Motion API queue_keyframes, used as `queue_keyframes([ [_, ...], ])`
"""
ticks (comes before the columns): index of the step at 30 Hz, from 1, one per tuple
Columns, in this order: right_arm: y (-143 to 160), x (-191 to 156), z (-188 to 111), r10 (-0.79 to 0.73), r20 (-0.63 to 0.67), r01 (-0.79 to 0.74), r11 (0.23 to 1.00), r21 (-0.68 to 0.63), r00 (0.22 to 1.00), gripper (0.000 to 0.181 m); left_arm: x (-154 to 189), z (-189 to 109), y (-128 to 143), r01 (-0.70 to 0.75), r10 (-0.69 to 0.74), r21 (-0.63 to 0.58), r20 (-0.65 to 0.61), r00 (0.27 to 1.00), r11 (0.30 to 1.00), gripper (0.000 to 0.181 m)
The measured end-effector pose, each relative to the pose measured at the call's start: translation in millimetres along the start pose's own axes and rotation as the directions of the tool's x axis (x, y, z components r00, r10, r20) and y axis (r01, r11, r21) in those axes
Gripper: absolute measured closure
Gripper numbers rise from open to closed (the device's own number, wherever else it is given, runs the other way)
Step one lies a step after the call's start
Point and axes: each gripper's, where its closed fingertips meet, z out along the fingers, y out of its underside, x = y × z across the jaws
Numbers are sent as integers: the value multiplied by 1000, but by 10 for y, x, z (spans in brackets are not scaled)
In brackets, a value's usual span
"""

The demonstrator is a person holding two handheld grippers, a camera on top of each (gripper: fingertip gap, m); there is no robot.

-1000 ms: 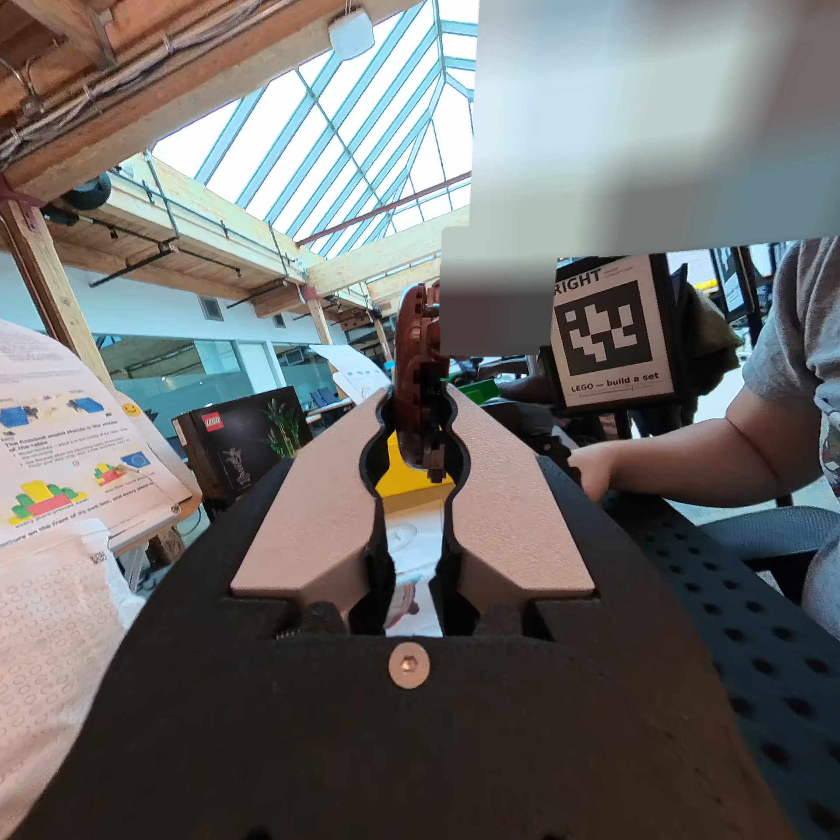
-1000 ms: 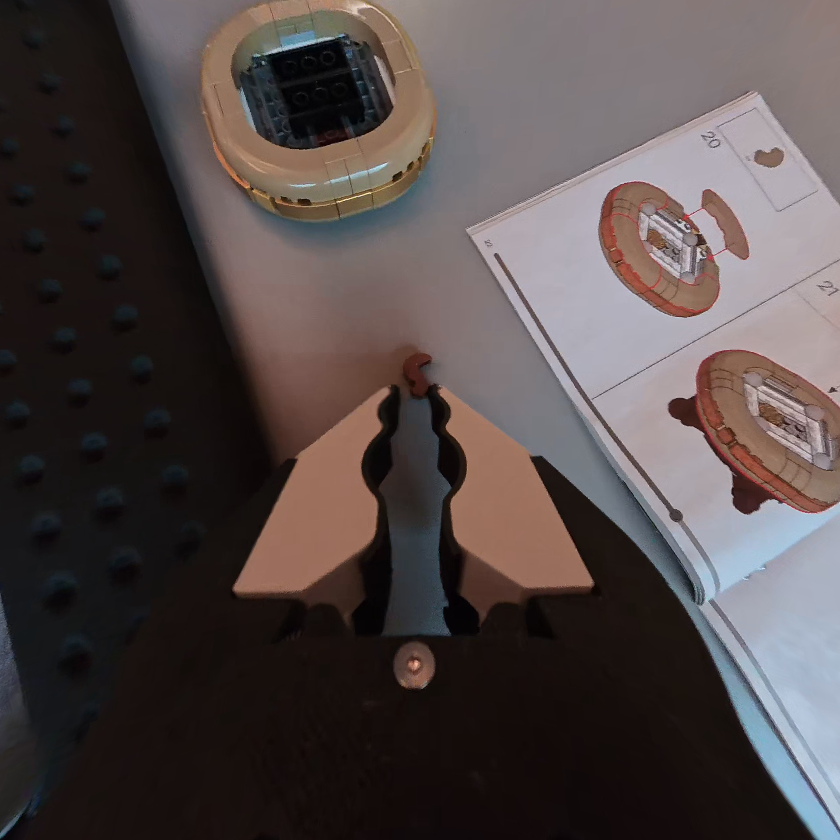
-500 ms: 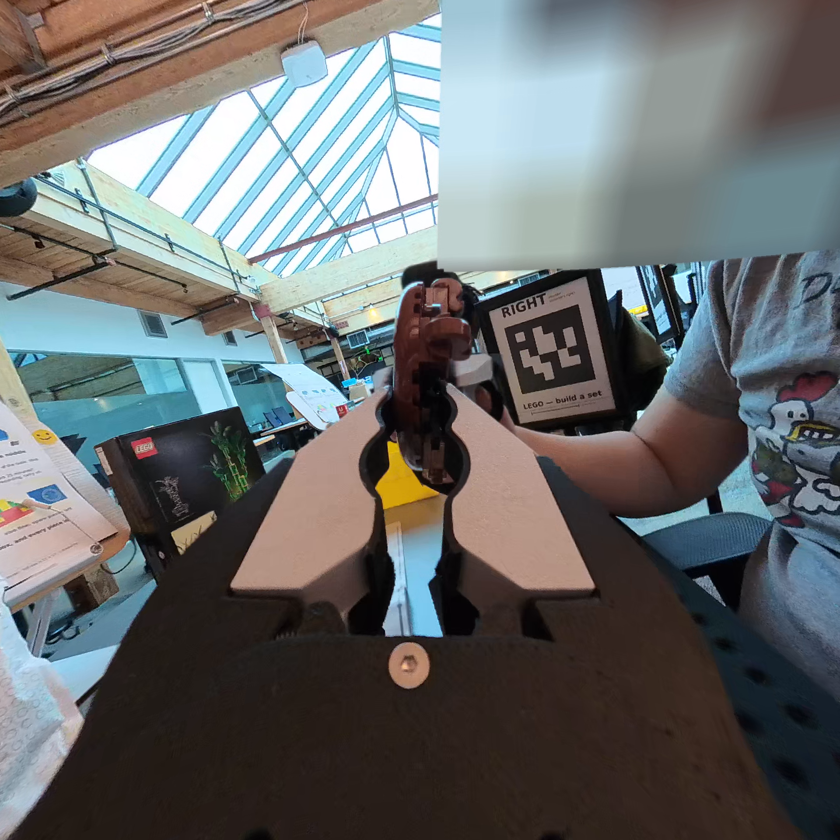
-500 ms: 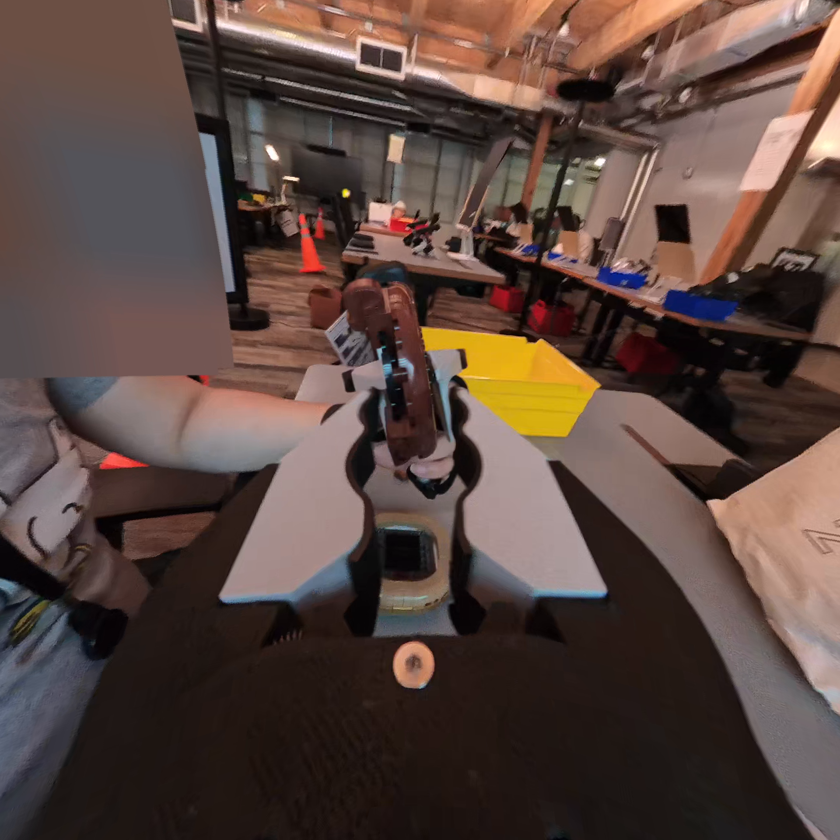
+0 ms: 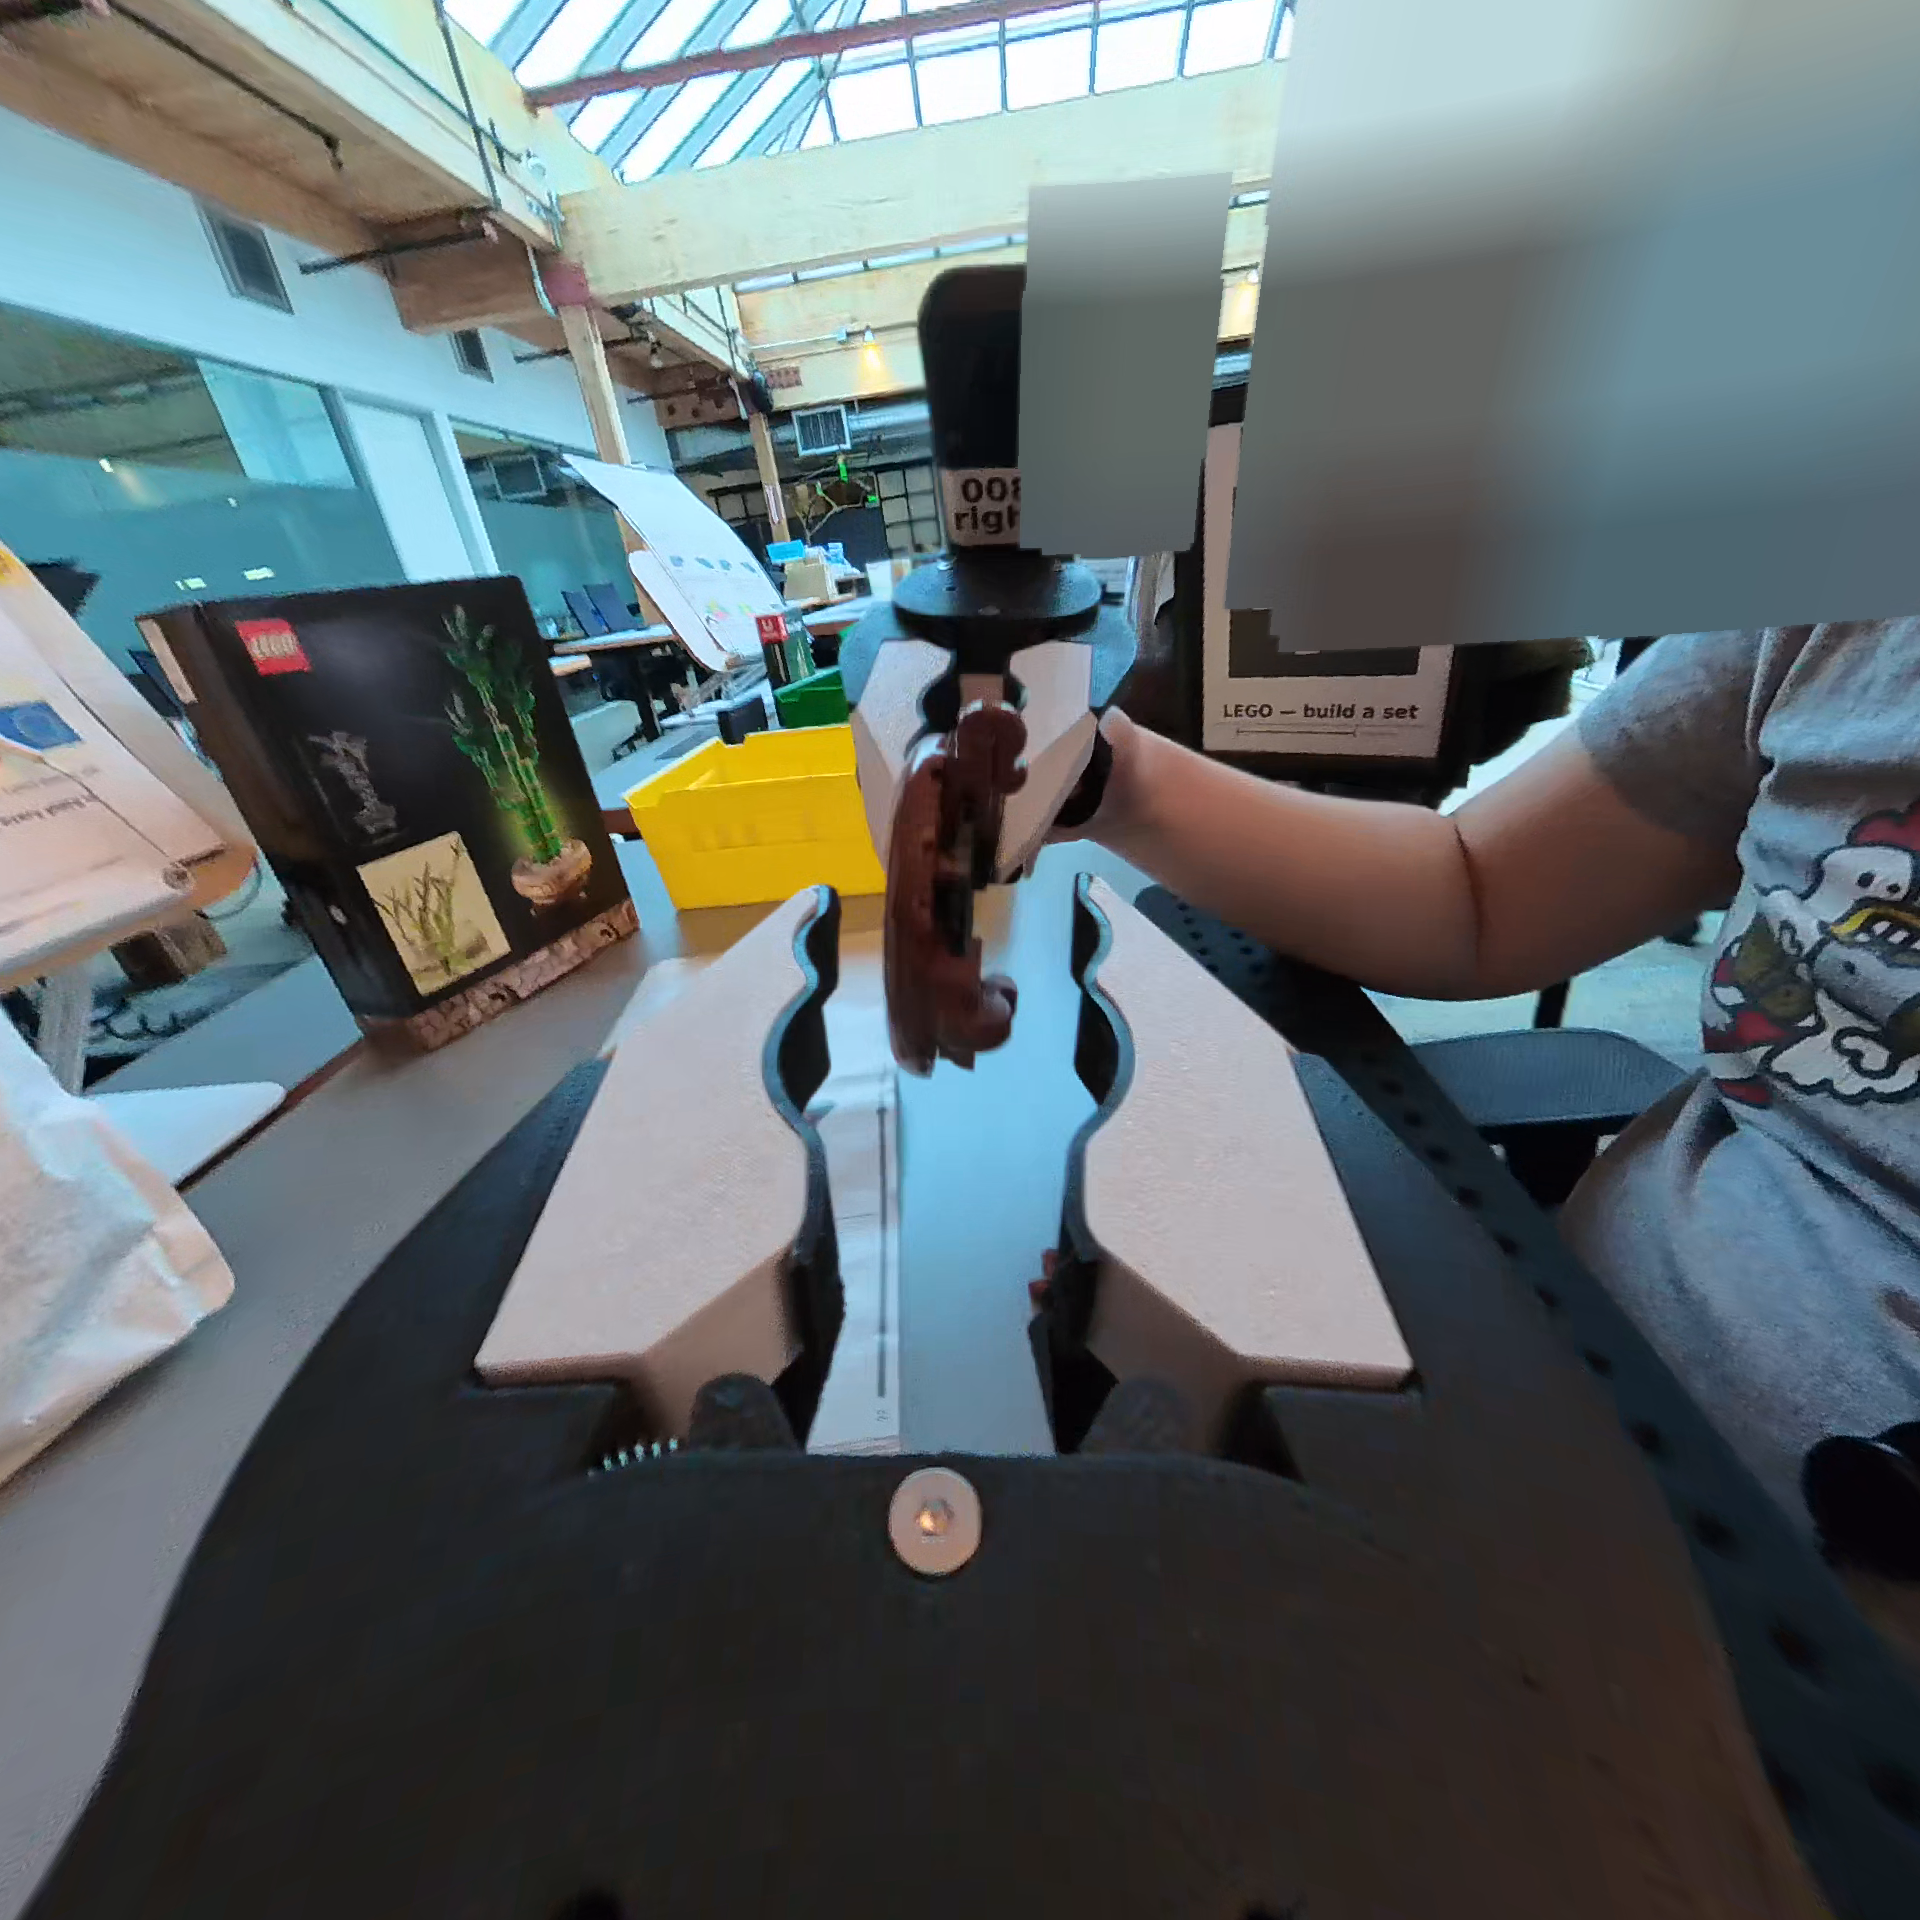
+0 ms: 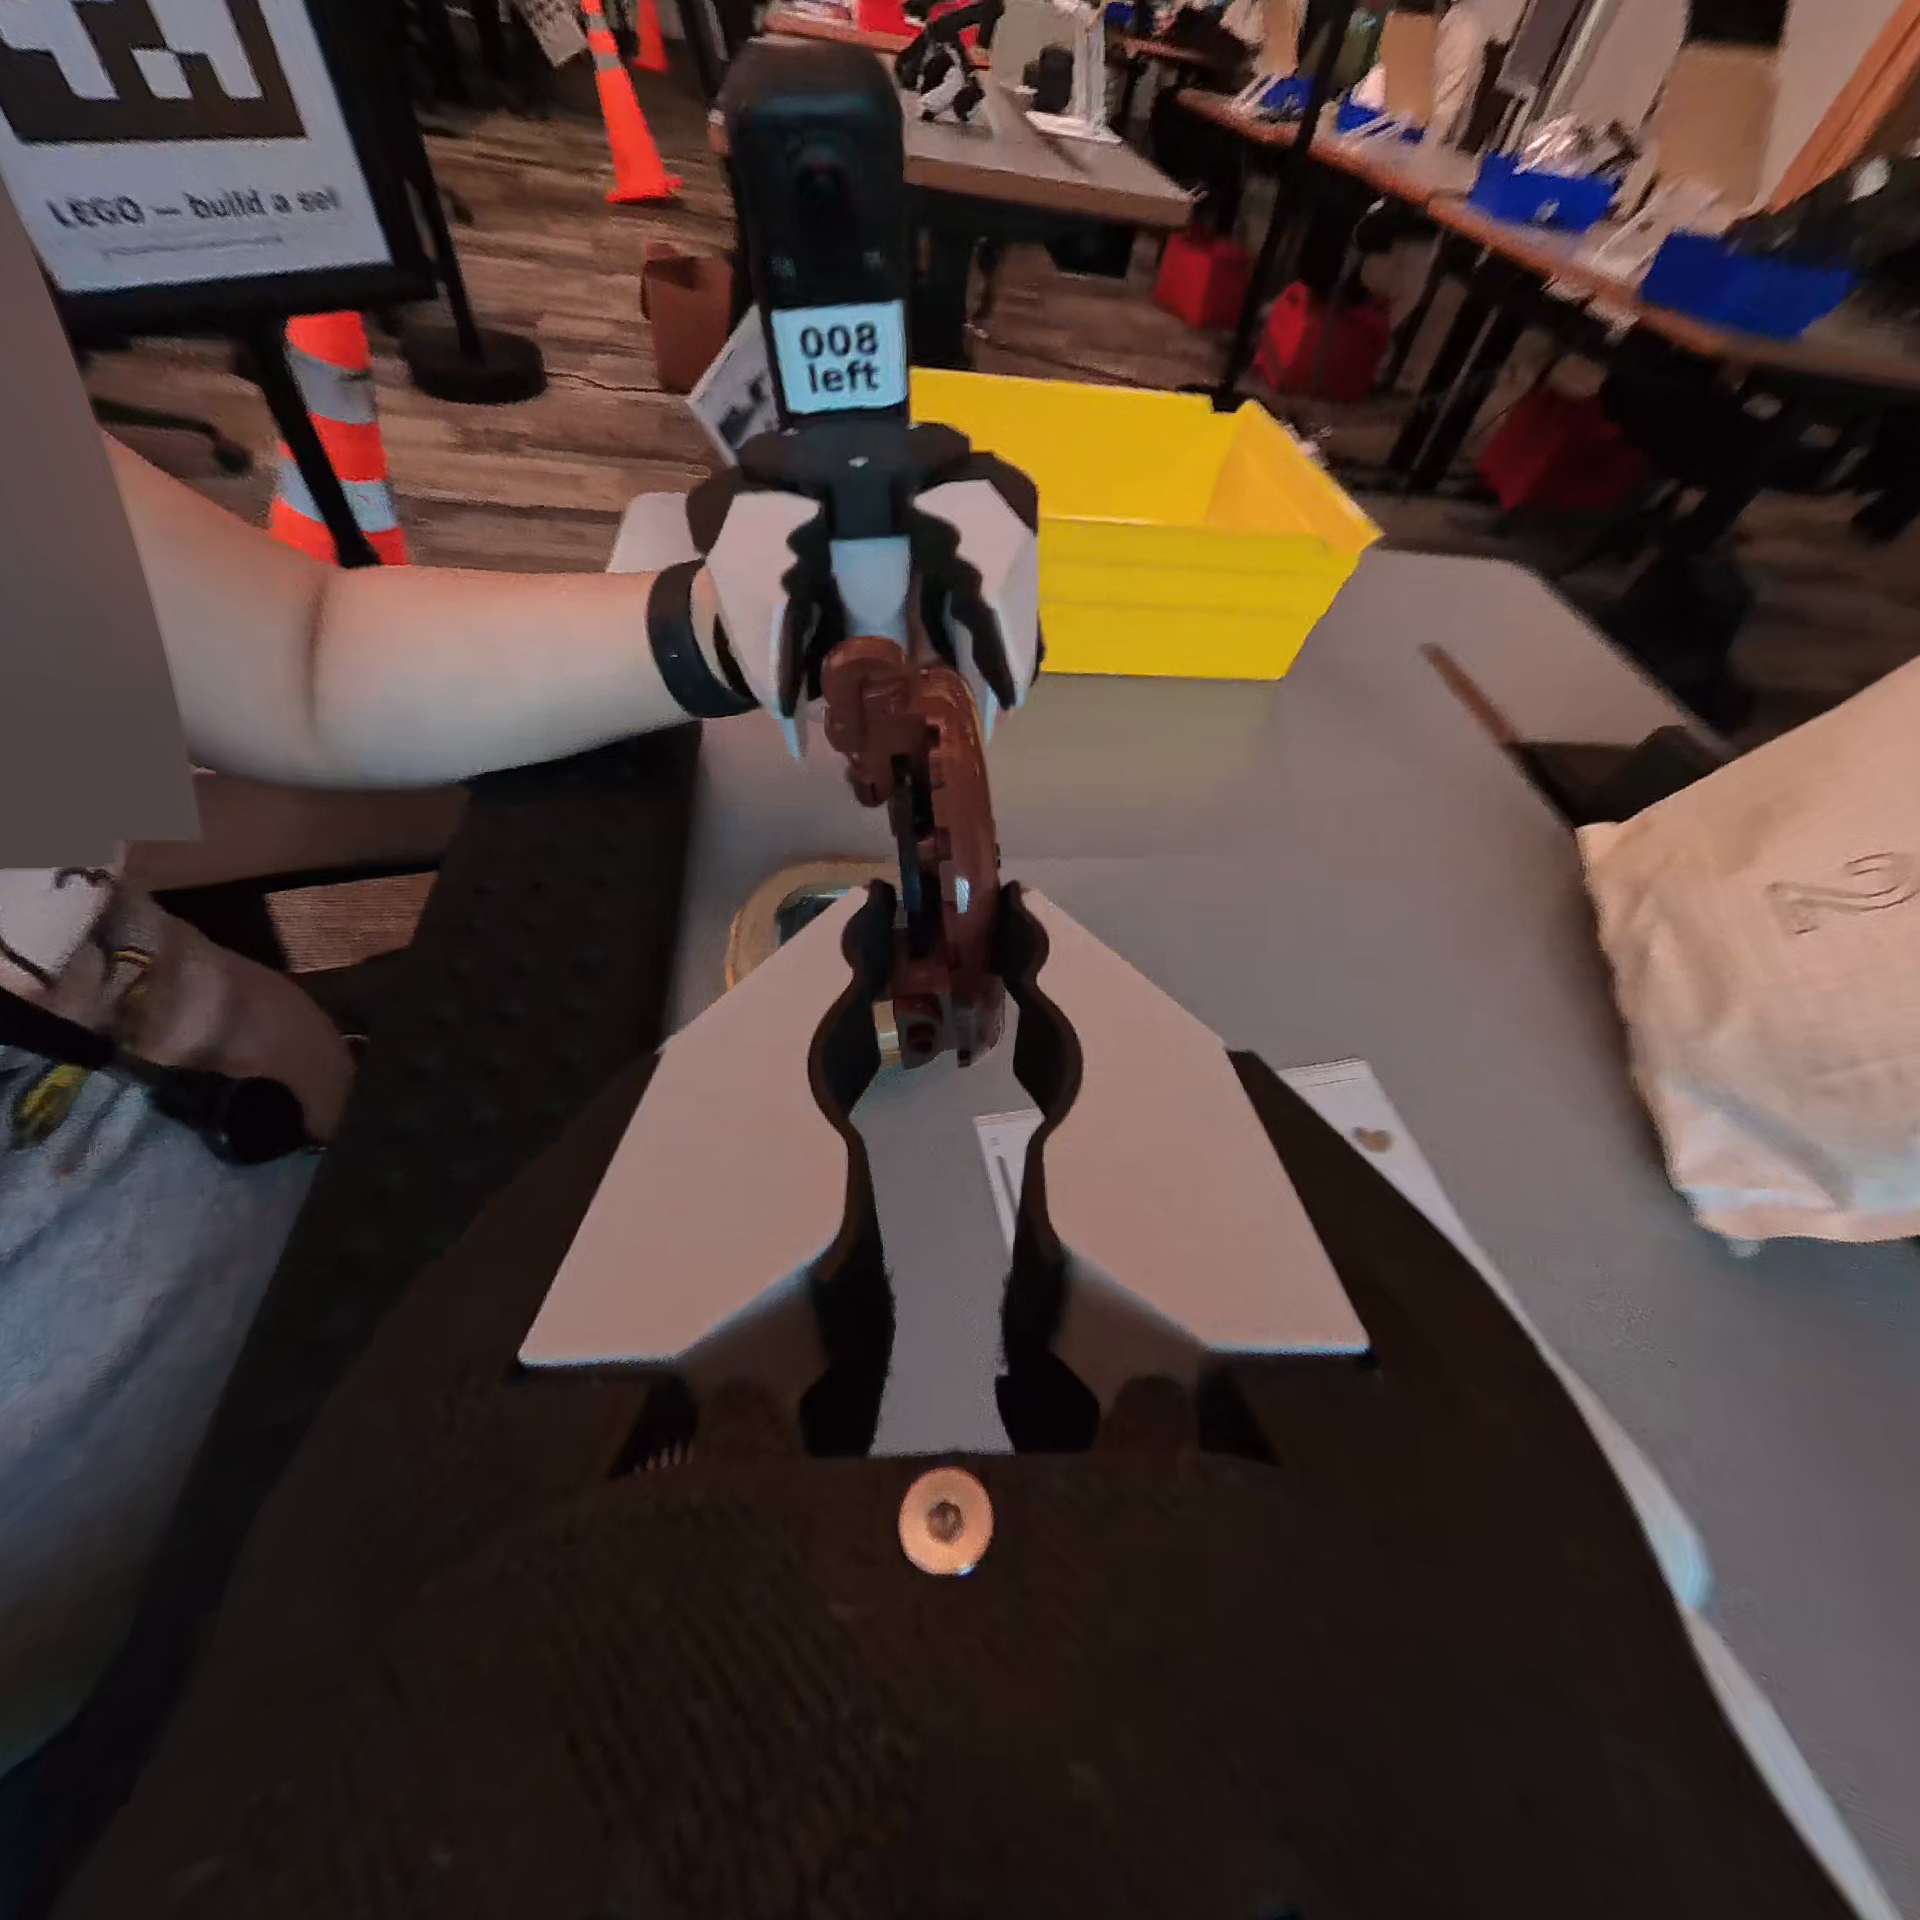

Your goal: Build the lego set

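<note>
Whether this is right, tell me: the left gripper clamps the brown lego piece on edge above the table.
Wrong gripper. The right gripper clamps the brown lego piece on edge above the table; the left gripper stands open. The right wrist view shows the grip.

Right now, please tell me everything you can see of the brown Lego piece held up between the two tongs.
The brown Lego assembly is a flat, rounded build of glossy reddish-brown plastic bricks, with dark pieces in its core and curled lumps near both ends. It stands on edge in the air above the grey table. The right tongs are shut on one end. The left tongs are open around the other end, apparently without touching it.
</note>
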Motion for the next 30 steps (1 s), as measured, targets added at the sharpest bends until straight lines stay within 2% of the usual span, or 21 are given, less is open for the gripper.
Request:
queue_keyframes([
  [2, 88, -20, 59, 22, 32, -22, 1000, -7, 999, 162, -11, 50, 76, 9, -9, -37, 6, 1000, 999, 140],
  [4, 133, -52, 93, 1, 44, 0, 1000, -11, 999, 162, -32, 90, 200, -41, 45, -106, 32, 998, 993, 144],
  [7, 189, -51, 122, -35, 29, 36, 999, -23, 999, 162, -1, 112, 338, -142, 149, -188, 23, 989, 972, 166],
  [11, 314, -36, 155, -146, -27, 143, 986, -83, 989, 161, -42, 139, 526, -296, 324, -310, 43, 945, 904, 161],
  [13, 304, -34, 150, -204, -55, 200, 977, -70, 977, 162, -50, 152, 596, -347, 385, -356, 39, 922, 867, 165],
  [16, 247, 53, 104, -266, -149, 264, 964, -33, 952, 159, -102, 158, 525, -404, 457, -351, 80, 886, 845, 165],
  [18, 204, 162, -10, -239, -240, 239, 971, -30, 941, 127, -199, 111, 468, -440, 518, -375, 136, 845, 816, 165],
  [20, 265, 219, -152, -219, -333, 202, 976, -84, 917, 131, -292, 43, 432, -514, 624, -425, 170, 763, 745, 166],
  [22, 491, 201, -197, -232, -415, 156, 965, -210, 879, 140, -352, 5, 408, -550, 681, -454, 198, 705, 701, 166],
  [25, 1041, -28, -91, -235, -422, 40, 907, -420, 875, 148, -412, 5, 419, -545, 689, -467, 222, 690, 696, 166],
  [27, 1305, -237, 30, -188, -399, -31, 875, -483, 898, 148, -425, 13, 443, -550, 697, -473, 220, 683, 688, 166],
  [30, 1449, -336, 145, -144, -430, -99, 863, -495, 891, 159, -407, 42, 468, -554, 698, -474, 210, 684, 685, 166],
])
